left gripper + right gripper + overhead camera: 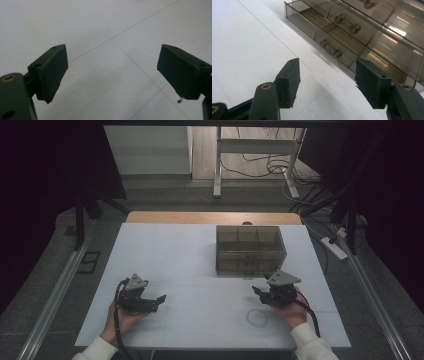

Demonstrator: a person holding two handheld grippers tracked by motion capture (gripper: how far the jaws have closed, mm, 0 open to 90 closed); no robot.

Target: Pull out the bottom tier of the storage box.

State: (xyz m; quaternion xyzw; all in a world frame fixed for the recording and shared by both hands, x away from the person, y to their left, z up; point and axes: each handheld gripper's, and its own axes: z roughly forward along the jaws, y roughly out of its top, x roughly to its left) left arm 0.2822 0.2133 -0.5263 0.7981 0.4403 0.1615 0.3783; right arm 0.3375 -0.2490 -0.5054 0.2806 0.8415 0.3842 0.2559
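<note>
Drawer organizer [250, 250], smoky translucent plastic, sits right of centre in the high view on the white table [190, 270], at the table's far side. Right gripper [261, 292] is just in front of its lower right corner, apart from it. In the right gripper view the organizer [362, 32] runs across the upper right of the frame, with drawer fronts and small clear dumbbell-shaped knobs; nearest knob [331, 50] lies above the gap between the jaws.

Handling, judged: thin rigid plastic, light, probably slippery on the smooth tabletop, so a pull on 1 drawer may drag the whole box unless it is braced. Walls could crack under a hard pinch. Best hold looks like a knob, pinched across its narrow waist; the glossy surface may let the pads slide off.

Jaws:
- Right gripper [325, 82]: jaws parted to a medium gap, nothing between them, touching nothing; bare table beneath. Gap looks wider than a knob needs.
- Left gripper [161, 298]: lower left of the high view, well apart from the organizer. In the left gripper view [112, 72] the jaws stand wide, holding nothing, over bare white table with thin seam lines; a small dark speck [179, 101] lies at lower right.
</note>
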